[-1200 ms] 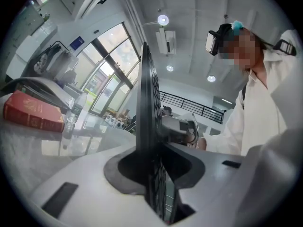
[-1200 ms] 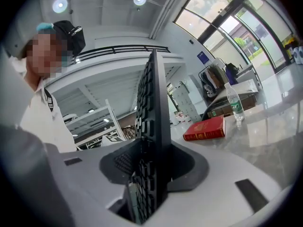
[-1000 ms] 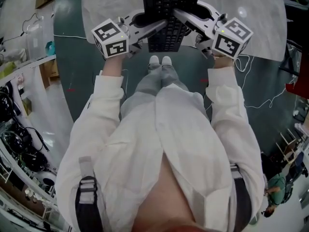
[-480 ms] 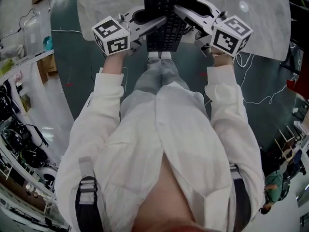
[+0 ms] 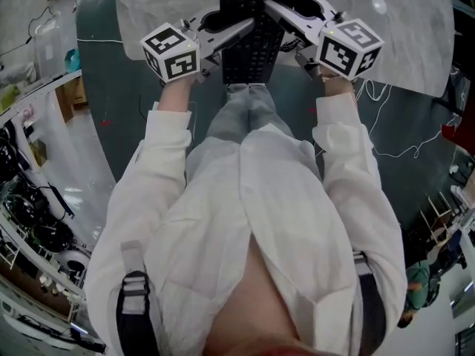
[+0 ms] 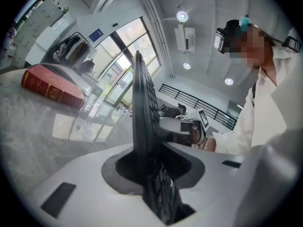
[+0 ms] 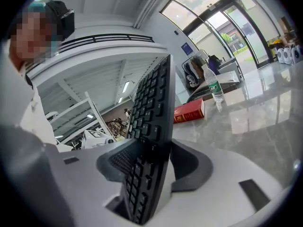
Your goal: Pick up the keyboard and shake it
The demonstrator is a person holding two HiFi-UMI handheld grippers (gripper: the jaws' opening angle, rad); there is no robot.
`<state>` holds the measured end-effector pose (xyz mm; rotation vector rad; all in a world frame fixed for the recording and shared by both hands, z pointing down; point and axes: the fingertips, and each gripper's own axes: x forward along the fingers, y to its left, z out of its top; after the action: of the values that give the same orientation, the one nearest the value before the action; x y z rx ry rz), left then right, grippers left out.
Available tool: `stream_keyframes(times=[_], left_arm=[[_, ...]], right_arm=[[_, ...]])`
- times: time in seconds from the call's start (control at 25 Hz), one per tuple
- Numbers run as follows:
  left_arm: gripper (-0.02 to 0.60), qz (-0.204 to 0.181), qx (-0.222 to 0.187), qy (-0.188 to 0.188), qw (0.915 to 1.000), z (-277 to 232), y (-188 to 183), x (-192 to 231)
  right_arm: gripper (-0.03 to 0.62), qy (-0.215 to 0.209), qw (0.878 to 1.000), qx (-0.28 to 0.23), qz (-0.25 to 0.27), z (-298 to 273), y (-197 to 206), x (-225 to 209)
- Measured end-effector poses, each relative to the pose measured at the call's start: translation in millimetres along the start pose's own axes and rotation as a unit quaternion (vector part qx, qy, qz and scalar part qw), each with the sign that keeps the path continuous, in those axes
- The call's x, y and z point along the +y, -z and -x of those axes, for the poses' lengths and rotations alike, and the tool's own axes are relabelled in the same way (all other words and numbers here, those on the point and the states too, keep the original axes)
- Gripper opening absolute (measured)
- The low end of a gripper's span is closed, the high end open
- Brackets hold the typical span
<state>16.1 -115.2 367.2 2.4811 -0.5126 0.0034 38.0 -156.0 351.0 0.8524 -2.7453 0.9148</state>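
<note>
Beyond the keyboard (image 5: 252,21), a red book (image 7: 189,111) lies on the marble table (image 5: 386,43). A clear bottle (image 7: 215,90) stands upright just behind the book. Both are well apart from what I hold. A white cable (image 5: 401,150) trails over the green floor (image 5: 119,110) to my right.

The keyboard lies roughly flat, keys up, its length running away from me. Its near end juts past the table edge, over my legs. I cannot tell whether the far part touches the table.

My arms reach forward in white sleeves (image 5: 163,154), and the two grippers angle inward to meet the keyboard from either side. Each marker cube (image 5: 172,53) sits just ahead of its wrist.

My left gripper (image 5: 236,32) has its jaws closed narrowly on the keyboard's left edge, one above the keys and one beneath, both pressing it. My right gripper (image 5: 276,12) has just been opening. Its jaws now stand fairly wide with the right edge of the keyboard between them. The keyboard leans across that gap, and a sliver of space shows along its underside, so the grip there looks slack. From my left gripper view I can see the right gripper across the keys.

The count is one keyboard, two grippers, two cubes, one book, one bottle and one table.
</note>
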Motion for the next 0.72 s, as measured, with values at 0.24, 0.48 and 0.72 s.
stream_keyframes(times=[0.24,0.48,0.72], left_arm=[[0.117,0.013,0.005,-0.003,0.9999,-3,7,10],[0.134,0.037,0.003,-0.012,0.9993,-5,14,23],[0.166,0.062,0.003,-0.033,0.9975,-3,24,38]], right_arm=[[0.208,0.015,1.000,0.004,-0.008,-6,7,-11],[0.210,0.021,1.000,0.018,-0.008,-12,13,-22],[0.210,0.024,0.999,0.035,0.001,-20,20,-28]])
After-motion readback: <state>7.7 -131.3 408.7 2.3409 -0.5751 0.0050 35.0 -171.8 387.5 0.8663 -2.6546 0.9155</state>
